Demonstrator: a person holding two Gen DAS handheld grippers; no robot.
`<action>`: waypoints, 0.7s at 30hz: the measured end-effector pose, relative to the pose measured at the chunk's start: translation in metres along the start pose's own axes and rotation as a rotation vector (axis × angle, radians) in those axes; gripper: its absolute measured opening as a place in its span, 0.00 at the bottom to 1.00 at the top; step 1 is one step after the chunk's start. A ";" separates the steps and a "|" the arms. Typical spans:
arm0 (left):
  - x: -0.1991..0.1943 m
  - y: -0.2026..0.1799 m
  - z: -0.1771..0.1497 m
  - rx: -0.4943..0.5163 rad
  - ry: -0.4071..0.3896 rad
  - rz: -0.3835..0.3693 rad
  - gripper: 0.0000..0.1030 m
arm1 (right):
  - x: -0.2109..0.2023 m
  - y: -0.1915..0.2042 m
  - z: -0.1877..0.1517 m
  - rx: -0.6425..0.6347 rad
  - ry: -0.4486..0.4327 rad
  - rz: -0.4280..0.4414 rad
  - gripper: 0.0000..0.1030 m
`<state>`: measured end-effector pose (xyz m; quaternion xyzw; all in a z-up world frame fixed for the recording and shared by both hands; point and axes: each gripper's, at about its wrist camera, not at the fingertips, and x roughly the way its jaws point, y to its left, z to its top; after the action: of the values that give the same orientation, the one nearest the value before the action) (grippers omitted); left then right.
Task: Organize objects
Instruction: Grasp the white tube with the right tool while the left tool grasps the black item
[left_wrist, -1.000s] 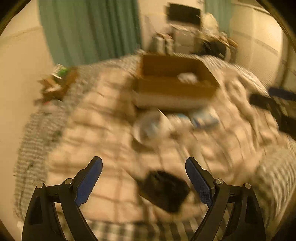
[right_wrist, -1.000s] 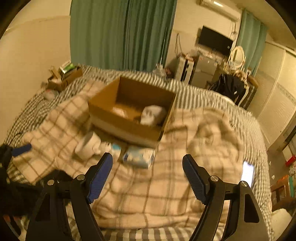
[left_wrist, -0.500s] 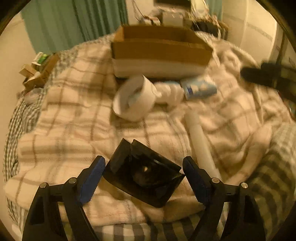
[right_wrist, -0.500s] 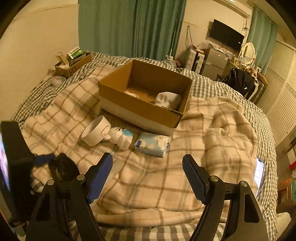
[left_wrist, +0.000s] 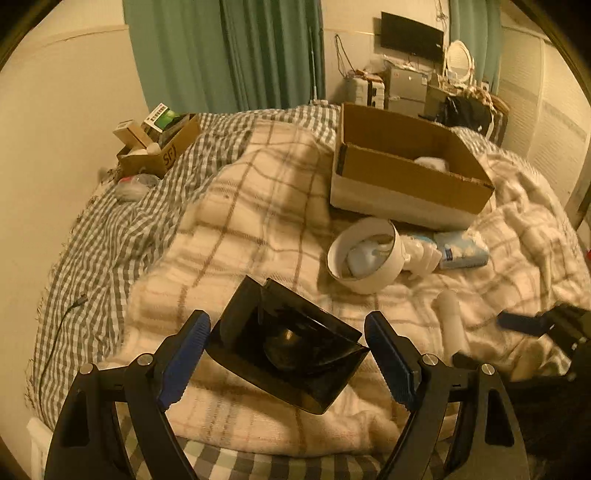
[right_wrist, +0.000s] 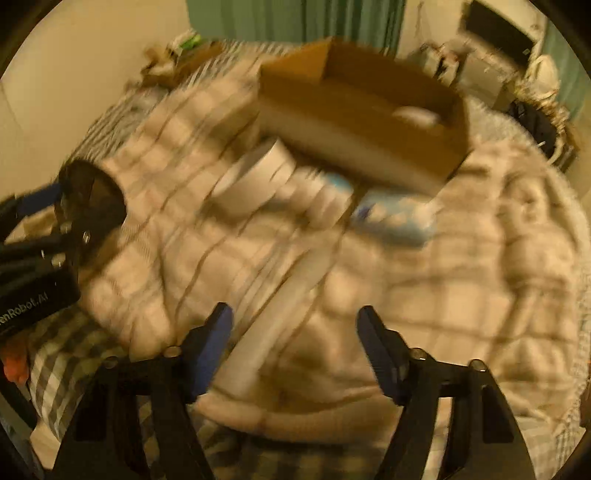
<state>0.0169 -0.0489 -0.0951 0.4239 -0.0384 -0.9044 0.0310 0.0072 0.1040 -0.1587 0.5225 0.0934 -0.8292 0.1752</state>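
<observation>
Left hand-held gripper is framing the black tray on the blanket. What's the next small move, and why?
Probably ease the left hand-held gripper forward and down a little, then close. Its jaws stand open on either side of the black tray, which lies tilted on the plaid blanket, and the pads do not appear to touch it yet. The open cardboard box beyond looks the likely destination.

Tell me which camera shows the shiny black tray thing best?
The left wrist view. The black tray lies sharp and whole on the plaid blanket, between the open fingers of the left gripper. The right wrist view is blurred by motion; only a dark shape shows at its left edge, and I cannot tell whether that is the tray.
</observation>
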 end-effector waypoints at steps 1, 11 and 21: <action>0.001 -0.002 -0.001 0.012 0.003 0.000 0.85 | 0.005 0.002 -0.002 -0.001 0.018 0.017 0.62; 0.006 -0.005 -0.005 0.023 0.021 -0.007 0.85 | 0.006 0.020 -0.013 -0.118 0.017 -0.023 0.17; 0.004 -0.008 -0.003 0.023 0.018 -0.025 0.85 | -0.043 -0.010 0.005 -0.066 -0.113 -0.011 0.11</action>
<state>0.0165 -0.0411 -0.1015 0.4329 -0.0432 -0.9003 0.0152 0.0162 0.1201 -0.1183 0.4685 0.1134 -0.8547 0.1928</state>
